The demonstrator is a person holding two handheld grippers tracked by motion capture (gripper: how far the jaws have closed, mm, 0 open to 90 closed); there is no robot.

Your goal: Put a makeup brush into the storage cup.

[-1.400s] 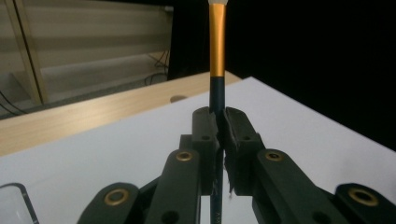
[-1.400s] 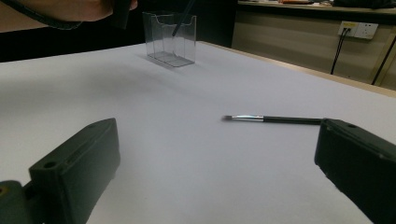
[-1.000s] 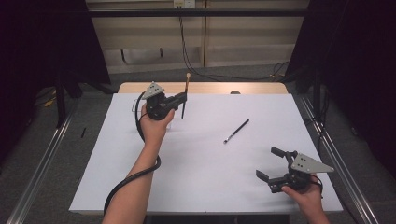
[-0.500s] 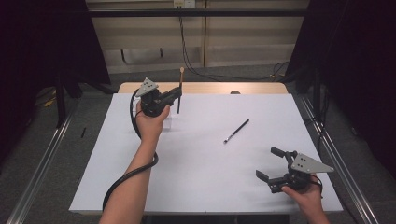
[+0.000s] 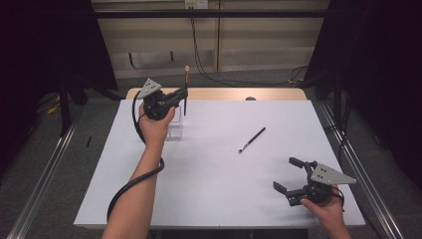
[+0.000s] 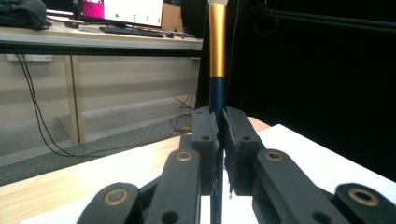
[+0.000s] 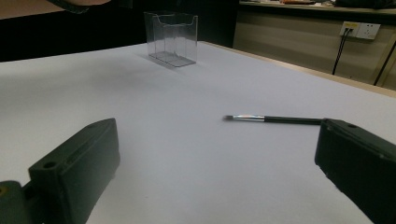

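The left tongs (image 5: 180,97), at about eleven o'clock on the white surface (image 5: 214,199), are clamped on the dark lower handle of a makeup brush (image 5: 186,89) with a gold ferrule, held upright with the pale tip uppermost. Compared with a second ago, the left hand (image 5: 154,127) has drawn the brush back from the far edge and leftward, so it now hangs above the clear acrylic holder (image 7: 171,38), which sits just below the tongs. Judgement: the brush appears to be lined up for lowering into the holder; which compartment cannot be told. The right tongs (image 5: 293,175), at about five o'clock, stand wide open and empty, unchanged in position over the same interval. A second, slimmer black brush (image 5: 252,139) lies flat near the centre of the surface, toward two o'clock, well apart from both tongs; it seems the next item to be collected. Writing: faint pale lettering shows on the gripped handle in the left gripper view, too small and cut off to read. A lit monitor (image 6: 121,11) stands in the background; its contents are illegible. No brand marks can be made out.
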